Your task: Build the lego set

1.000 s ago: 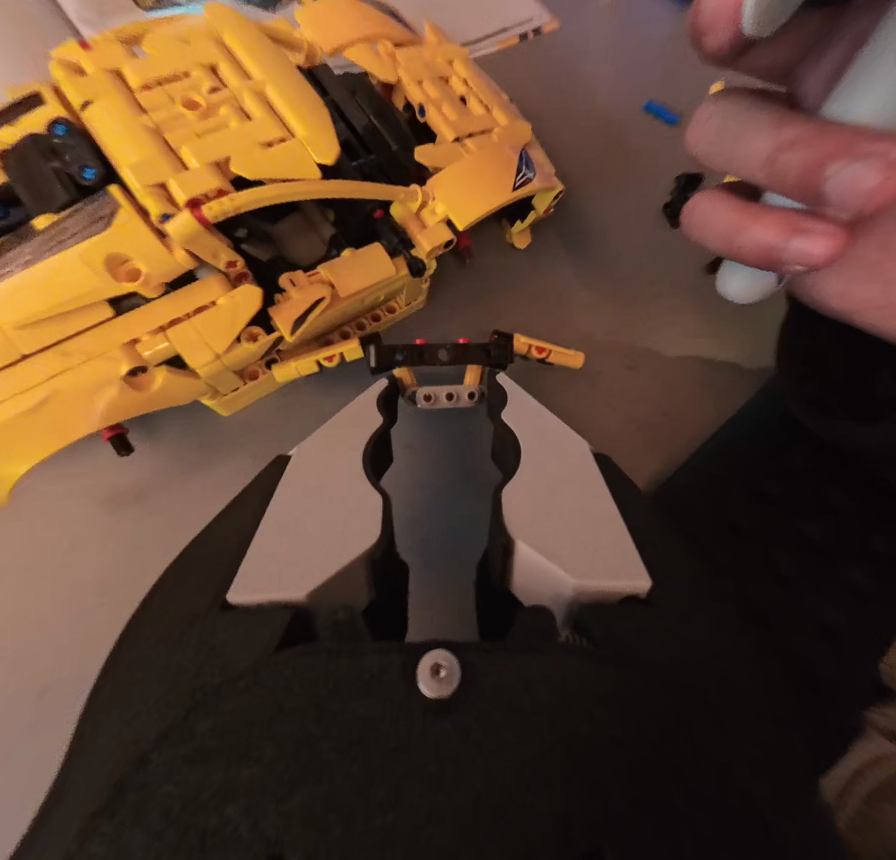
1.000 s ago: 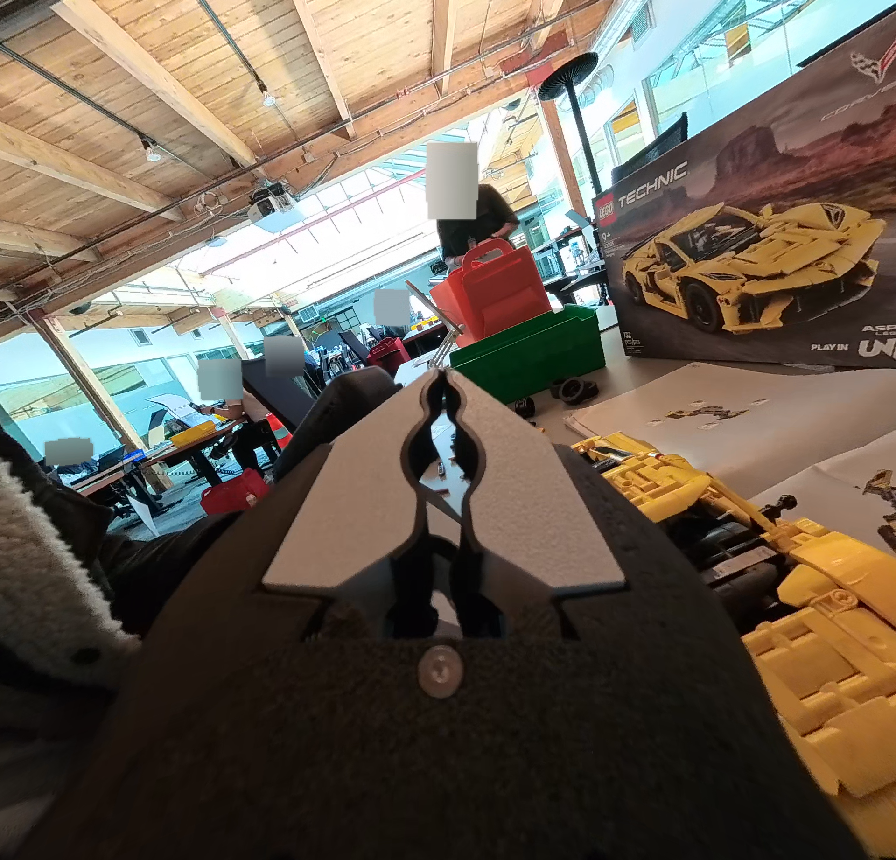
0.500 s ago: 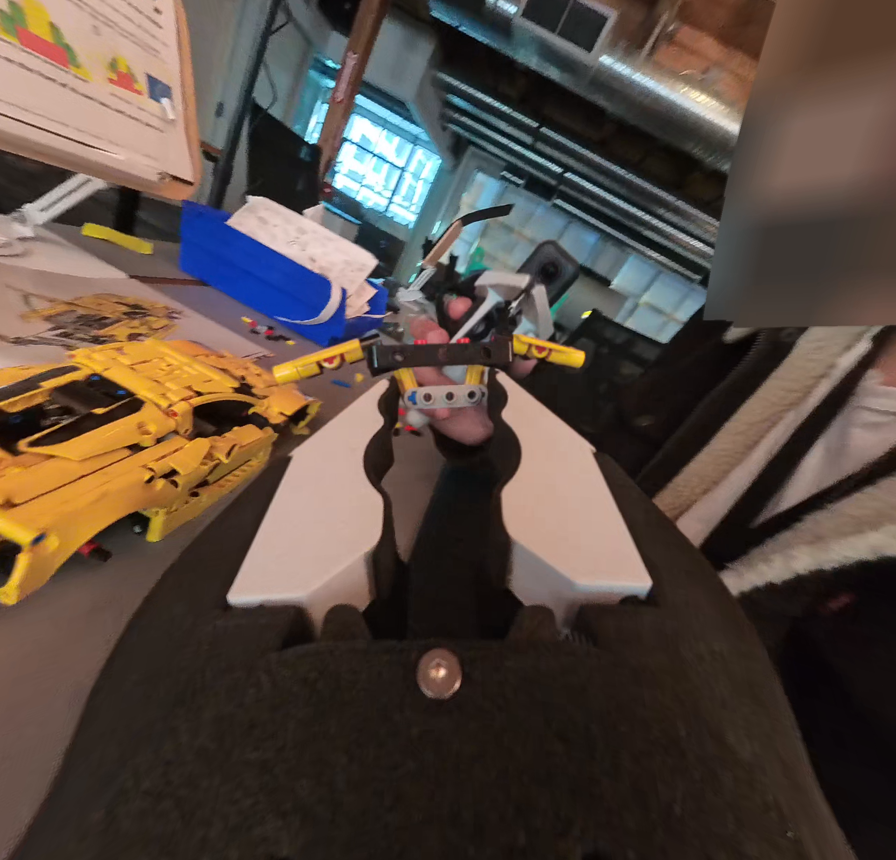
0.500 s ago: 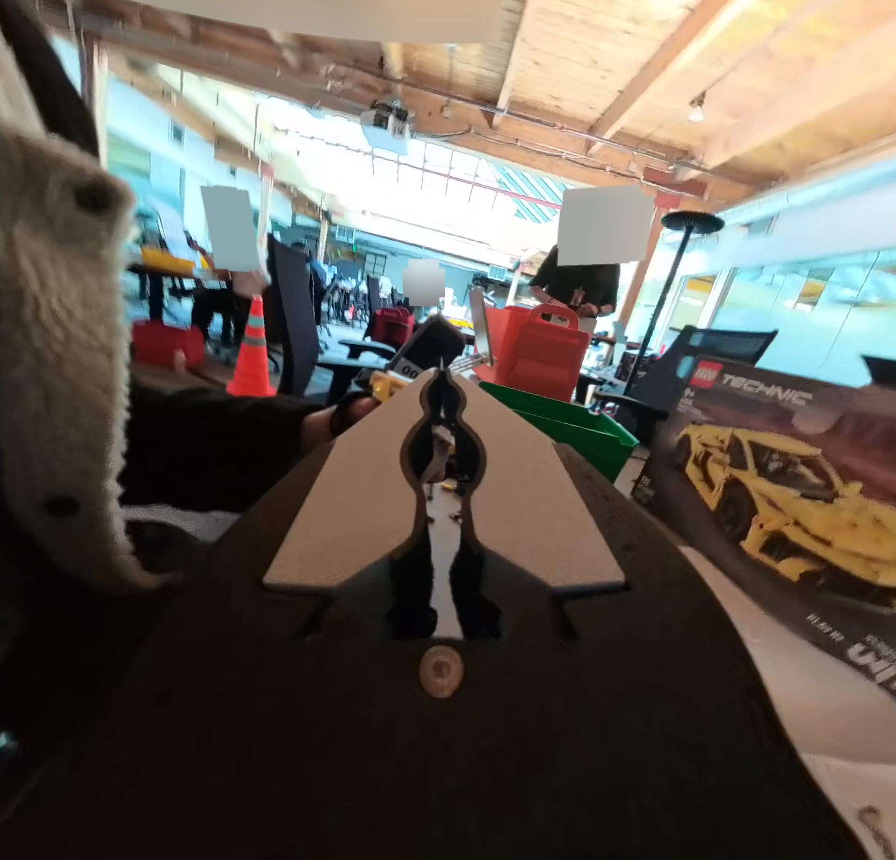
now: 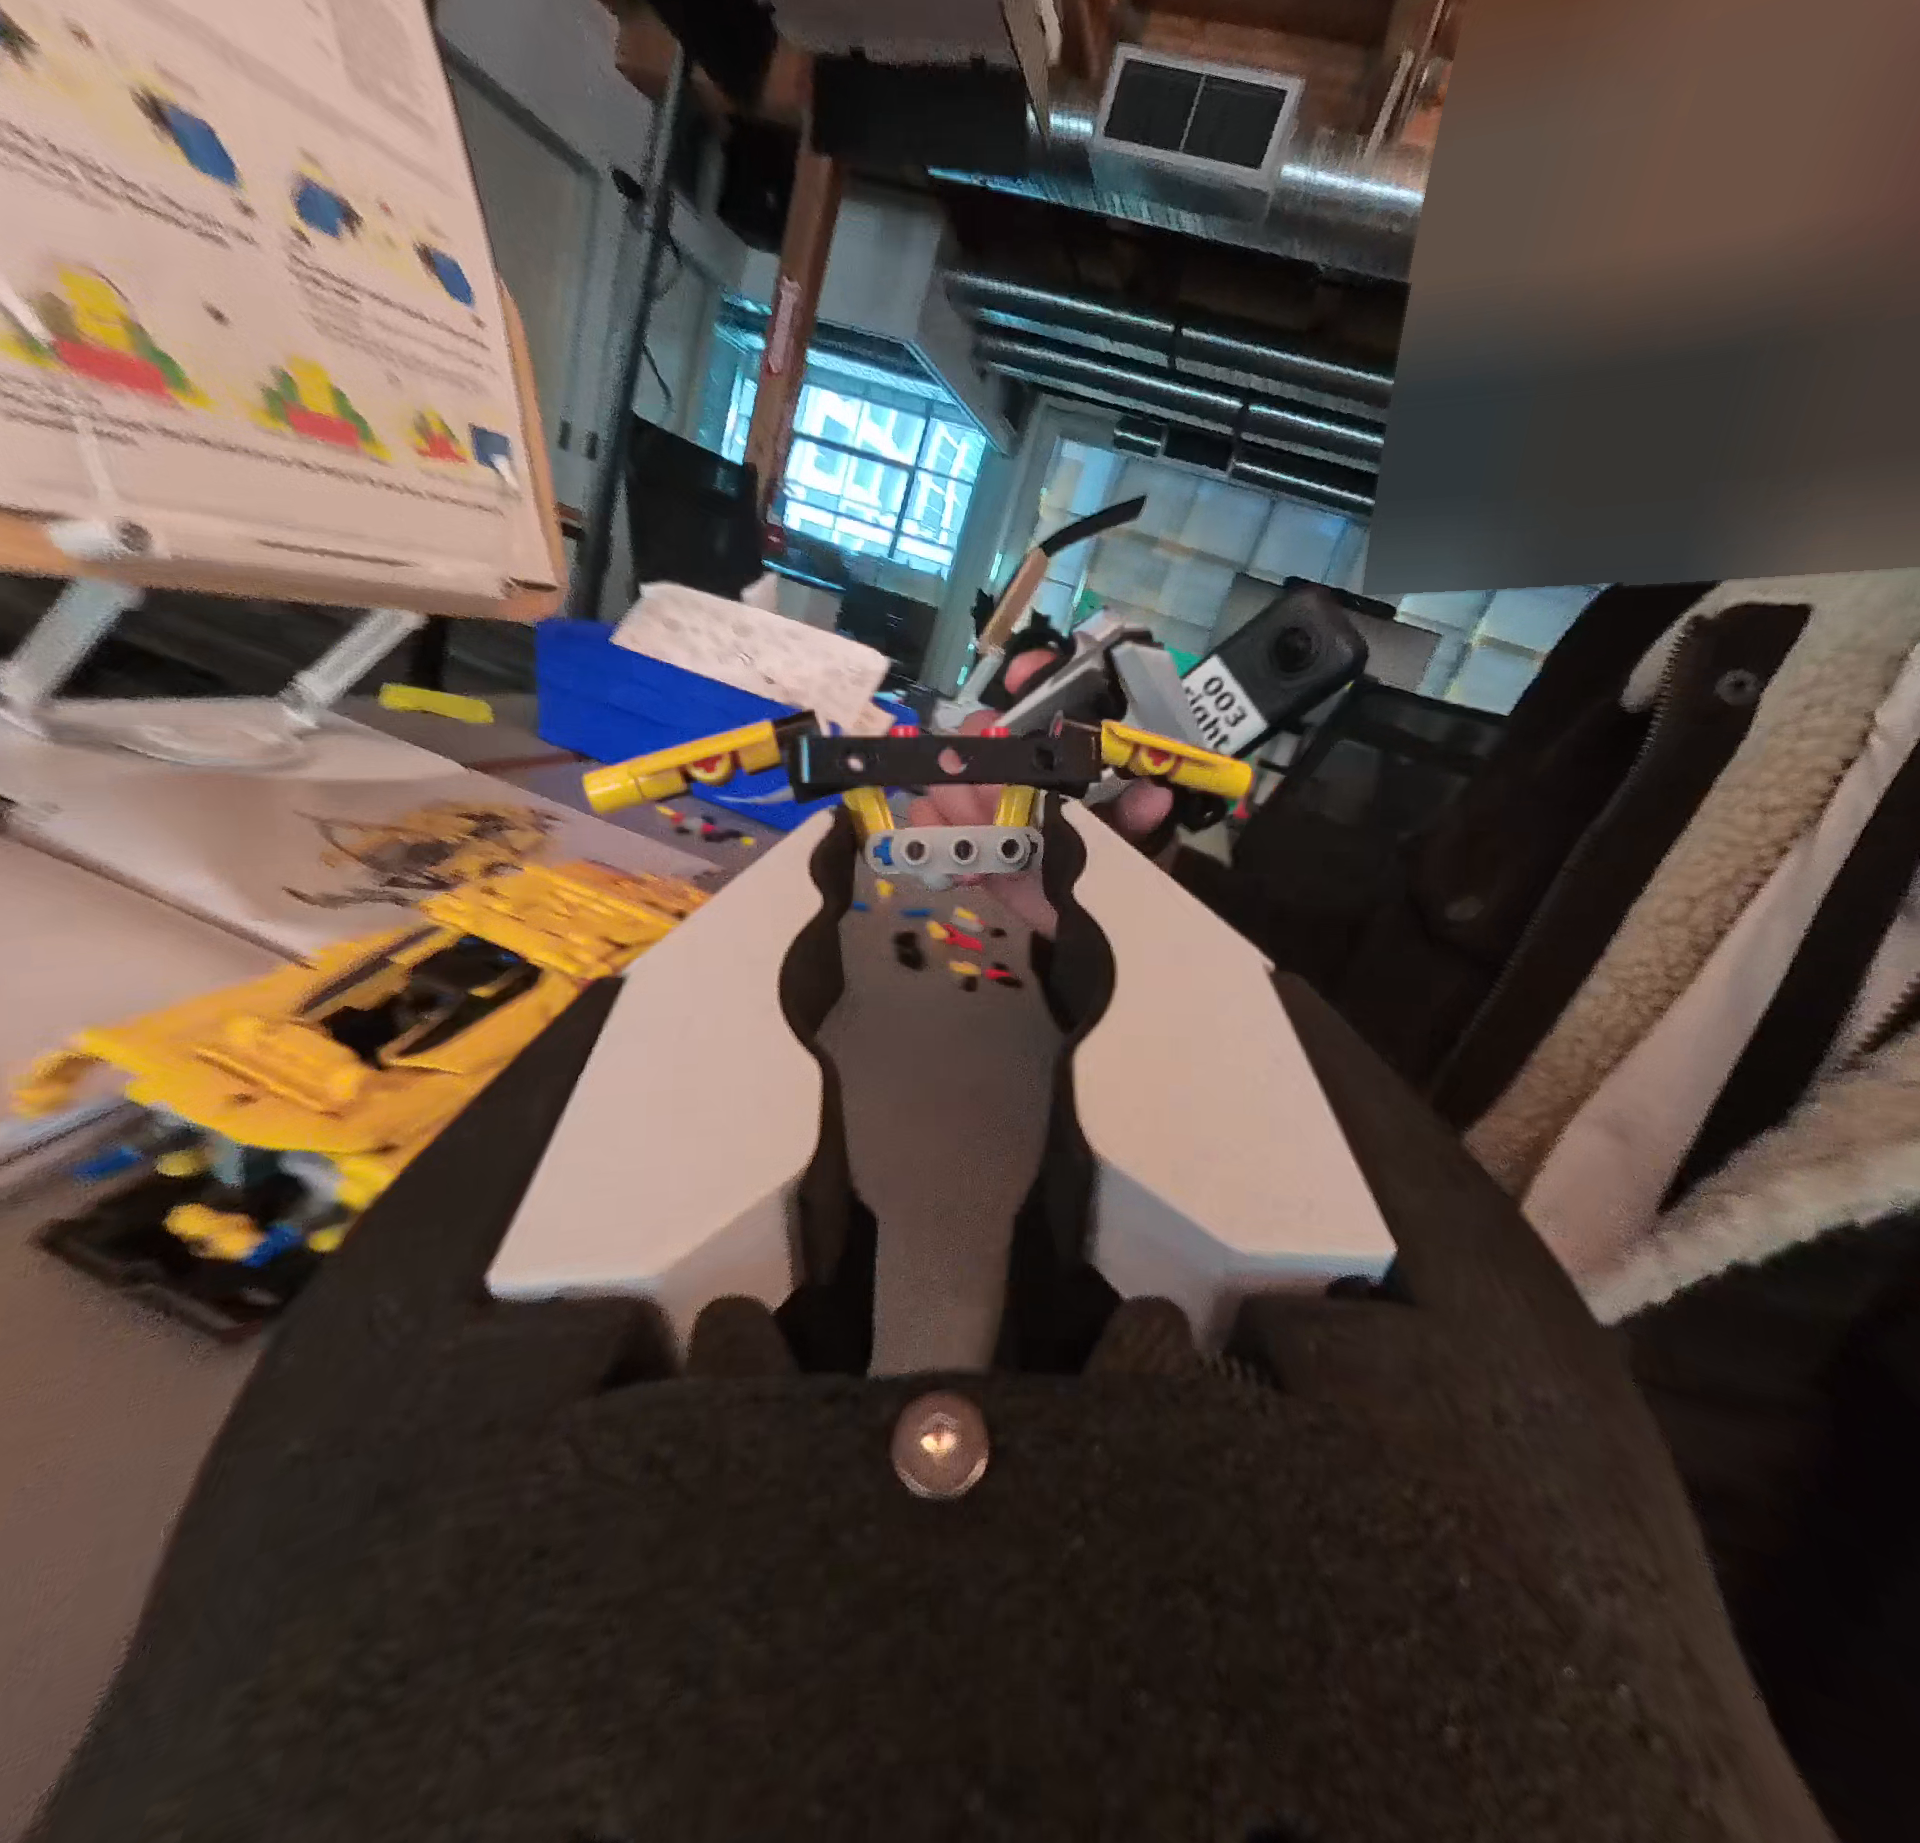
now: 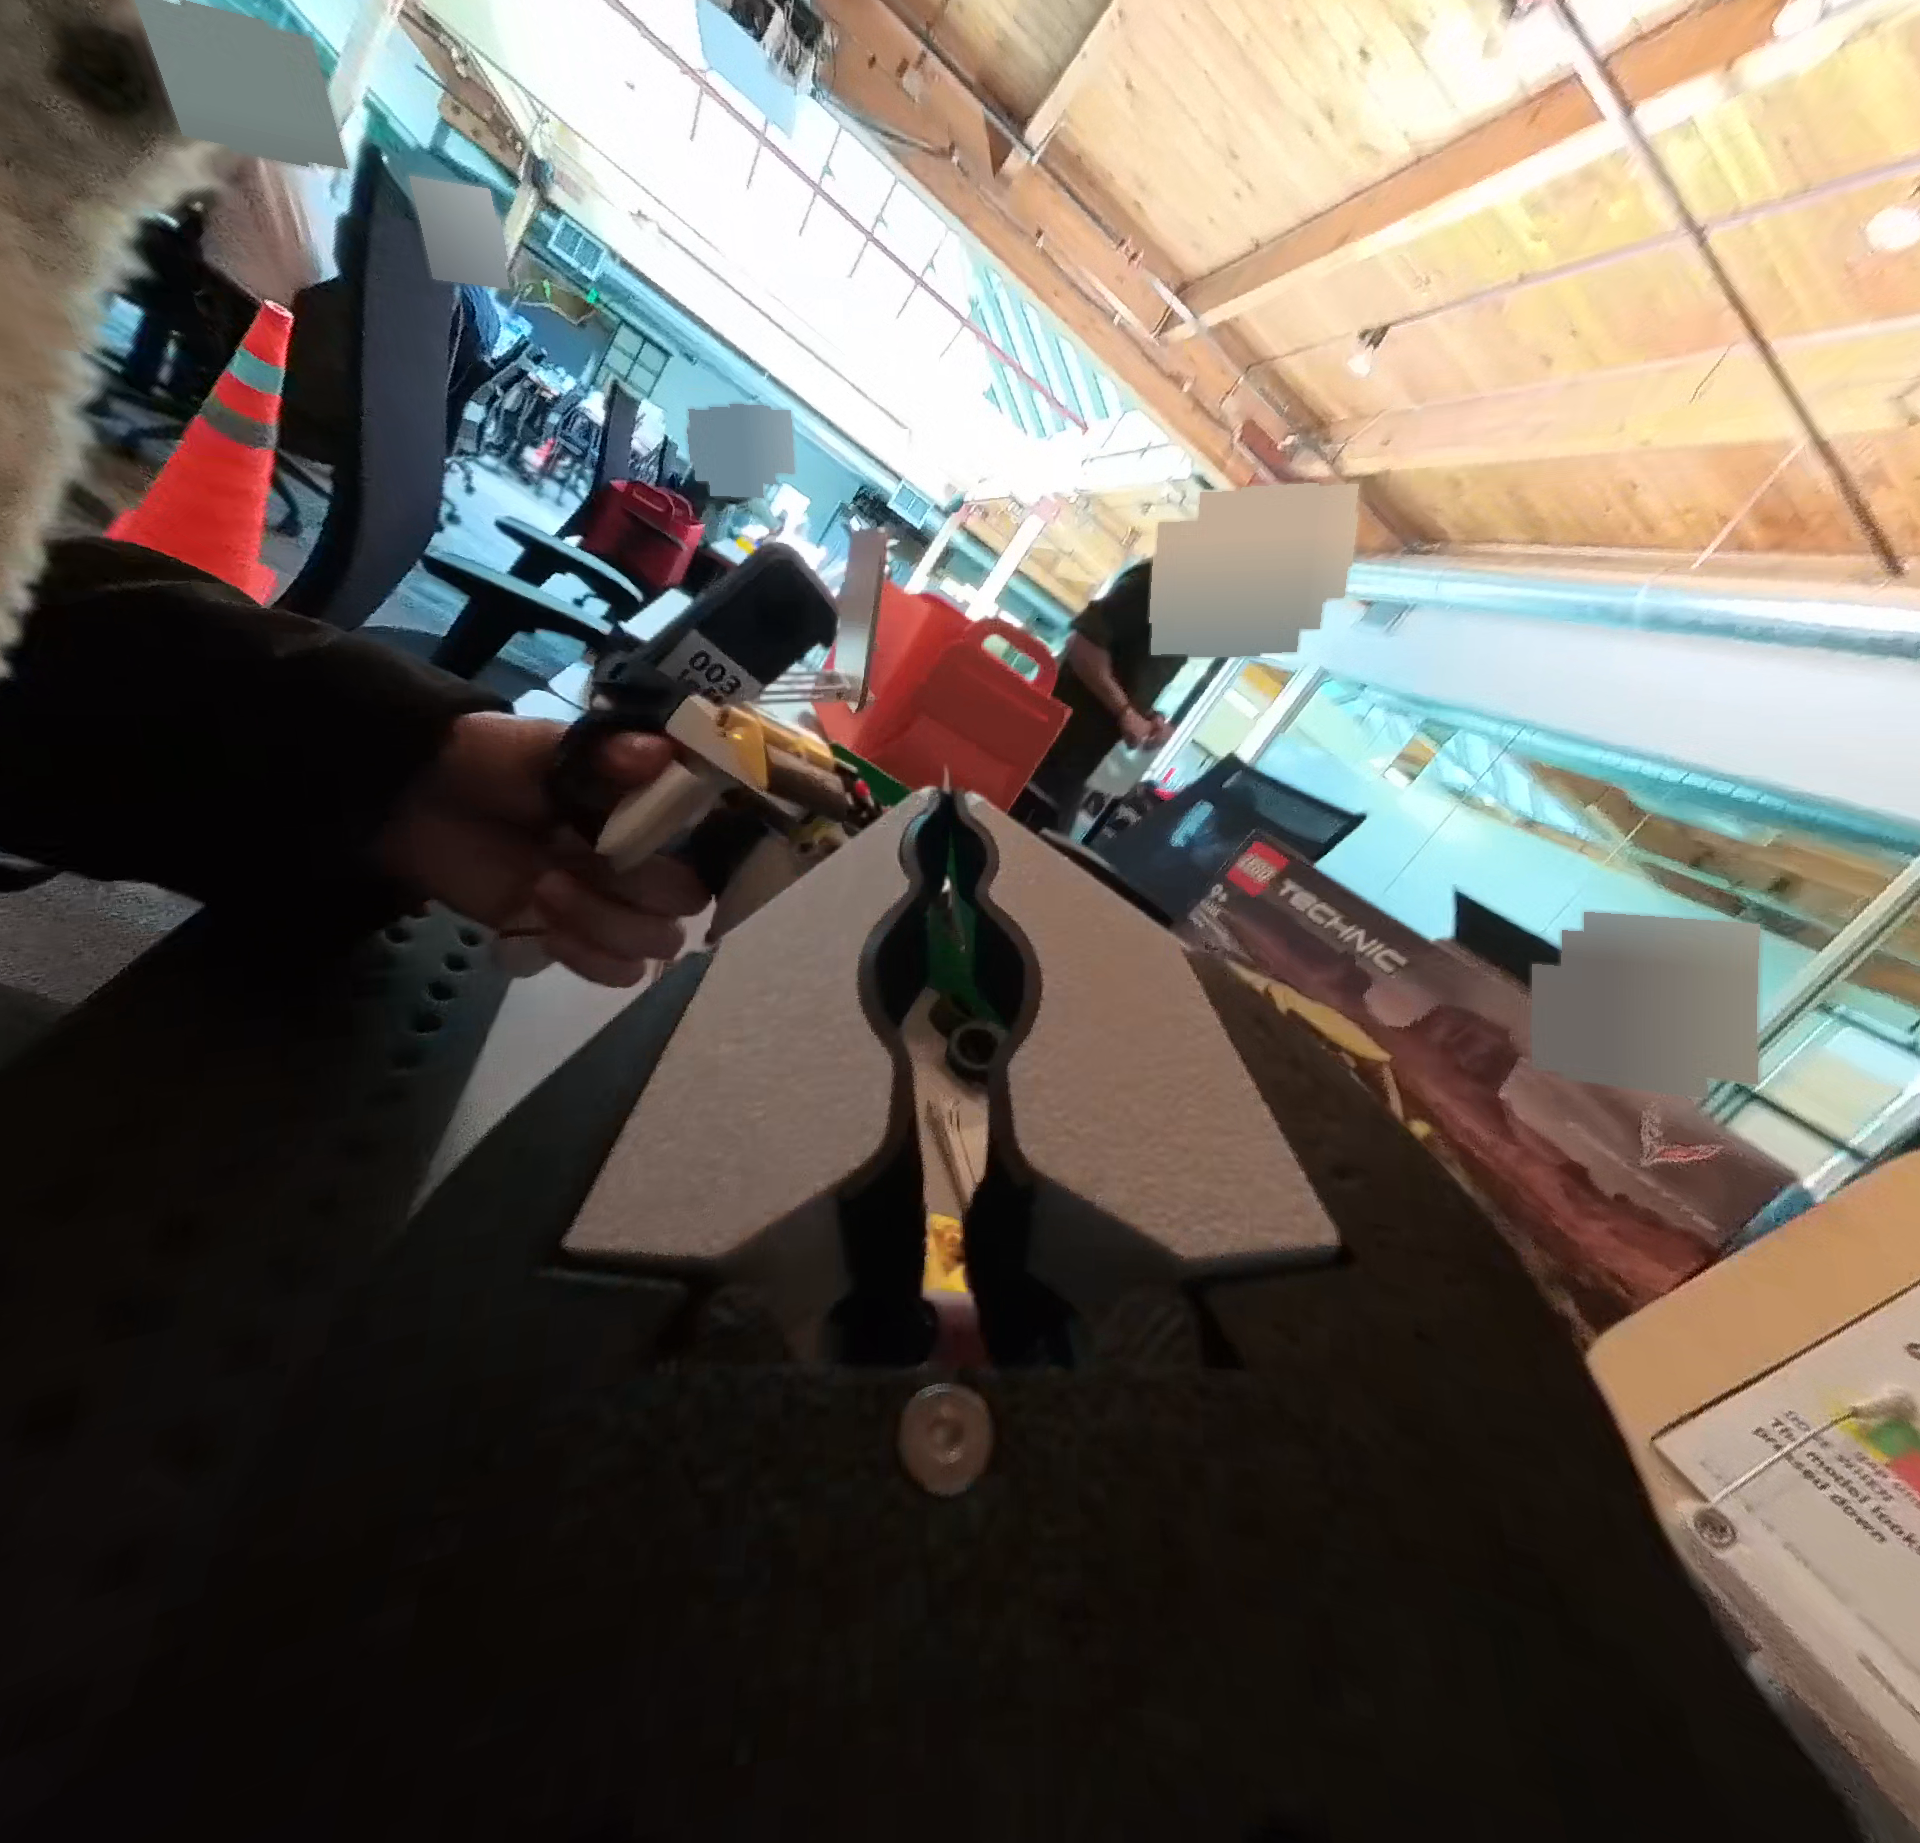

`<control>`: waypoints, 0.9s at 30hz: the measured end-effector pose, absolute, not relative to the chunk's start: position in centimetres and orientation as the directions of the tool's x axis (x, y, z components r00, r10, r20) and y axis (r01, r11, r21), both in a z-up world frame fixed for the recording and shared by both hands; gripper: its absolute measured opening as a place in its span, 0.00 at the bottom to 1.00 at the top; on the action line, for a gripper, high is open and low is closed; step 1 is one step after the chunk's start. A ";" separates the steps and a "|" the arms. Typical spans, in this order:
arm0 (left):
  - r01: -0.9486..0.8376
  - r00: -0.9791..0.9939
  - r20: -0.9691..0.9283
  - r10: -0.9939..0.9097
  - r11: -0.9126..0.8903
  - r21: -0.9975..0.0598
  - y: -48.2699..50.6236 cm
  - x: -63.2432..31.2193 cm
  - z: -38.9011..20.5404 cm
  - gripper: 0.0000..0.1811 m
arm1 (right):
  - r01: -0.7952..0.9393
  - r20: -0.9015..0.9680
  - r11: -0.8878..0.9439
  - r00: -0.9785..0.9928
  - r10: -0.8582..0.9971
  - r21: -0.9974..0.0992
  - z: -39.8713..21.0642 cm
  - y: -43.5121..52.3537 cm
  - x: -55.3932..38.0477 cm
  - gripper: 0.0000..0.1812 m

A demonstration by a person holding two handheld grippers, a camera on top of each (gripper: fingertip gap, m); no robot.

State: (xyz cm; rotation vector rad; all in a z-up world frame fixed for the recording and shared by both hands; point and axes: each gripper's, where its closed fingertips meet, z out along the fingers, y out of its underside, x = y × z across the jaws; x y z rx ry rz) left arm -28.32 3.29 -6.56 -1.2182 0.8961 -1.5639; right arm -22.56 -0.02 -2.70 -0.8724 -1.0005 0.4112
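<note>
The yellow car model [image 5: 343, 1024] lies on the bench [image 5: 94, 962], left of the left gripper [image 5: 951, 848]. This gripper is clenched on a small sub-assembly [image 5: 940, 765] with a black crossbar, held above the bench. The right gripper [image 6: 948, 806] is pressed closed, holding nothing visible.

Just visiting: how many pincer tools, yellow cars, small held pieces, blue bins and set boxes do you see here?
Grippers: 2, left gripper and right gripper
Yellow lego car: 1
Small lego assembly, pinched by the left gripper: 1
Blue bin: 1
Set box: 1
Total: 6
</note>
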 end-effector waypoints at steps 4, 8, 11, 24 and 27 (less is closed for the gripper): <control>0.236 -0.014 0.305 -0.952 -0.300 -0.924 7.4 -29.6 -6.0 0.20 | 0.120 0.533 0.535 0.411 0.740 -0.836 -2.7 3.8 -23.2 0.00; 0.251 -0.037 0.442 -0.896 -0.437 -0.864 9.2 -29.6 -8.2 0.19 | 0.095 0.496 0.512 0.450 0.742 -0.853 -4.3 7.5 -23.8 0.00; 0.264 -0.094 0.451 -0.888 -0.459 -0.848 8.4 -29.9 -7.9 0.19 | 0.075 0.550 0.593 0.483 0.682 -0.802 -5.7 6.4 -24.4 0.00; 0.212 -0.147 0.386 -0.911 -0.410 -0.887 6.7 -29.2 -8.0 0.20 | 0.222 0.805 0.813 0.421 0.418 -0.538 -5.4 3.1 -25.0 0.00; 0.208 -0.146 0.353 -0.924 -0.378 -0.902 6.3 -29.0 -8.0 0.19 | 0.193 0.804 0.824 0.419 0.422 -0.533 -4.9 2.3 -25.3 0.00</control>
